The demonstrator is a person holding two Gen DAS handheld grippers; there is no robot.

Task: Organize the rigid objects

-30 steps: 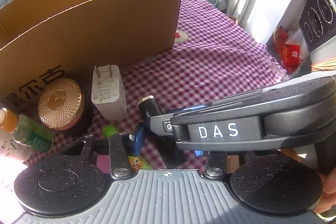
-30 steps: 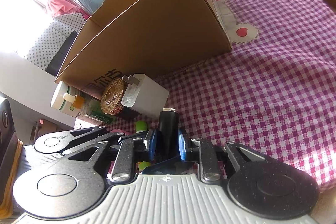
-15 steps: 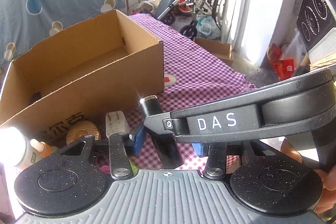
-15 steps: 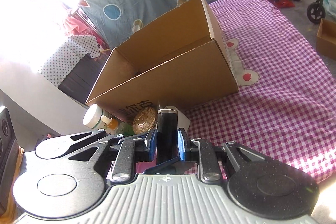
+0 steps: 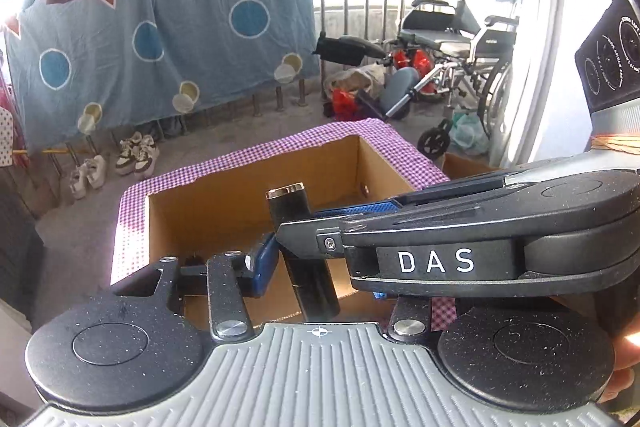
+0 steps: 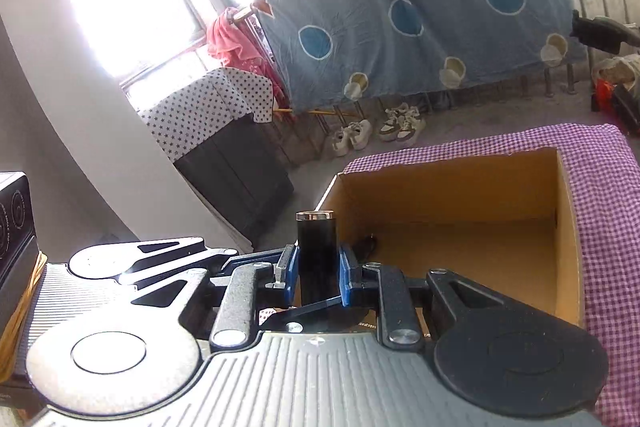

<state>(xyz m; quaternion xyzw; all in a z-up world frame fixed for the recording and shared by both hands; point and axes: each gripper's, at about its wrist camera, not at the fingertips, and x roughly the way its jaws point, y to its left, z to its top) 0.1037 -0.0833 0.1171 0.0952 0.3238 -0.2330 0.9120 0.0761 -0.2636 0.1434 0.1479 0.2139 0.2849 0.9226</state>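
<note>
My right gripper (image 6: 316, 273) is shut on a black cylinder with a silver cap (image 6: 316, 247), held upright over the near left corner of the open cardboard box (image 6: 460, 187). The cylinder (image 5: 298, 227) also shows in the left wrist view, above the box (image 5: 248, 203), with the right gripper's fingers (image 5: 304, 233) reaching in from the right. My left gripper (image 5: 320, 267) stands open around it, its blue left pad (image 5: 262, 269) apart from the cylinder. A small dark object (image 6: 366, 245) lies on the box floor.
The box stands on a purple checked tablecloth (image 6: 608, 227). Beyond the table are a blue hanging sheet (image 5: 160, 39), shoes on the floor (image 5: 132, 155), a wheelchair (image 5: 460, 59) and a dark cabinet with a dotted cloth (image 6: 224, 147).
Both grippers have risen and tilted up; the black cylinder moved from the table in front of the box to above its open top. The charger, gold lid and bottle are out of view.
</note>
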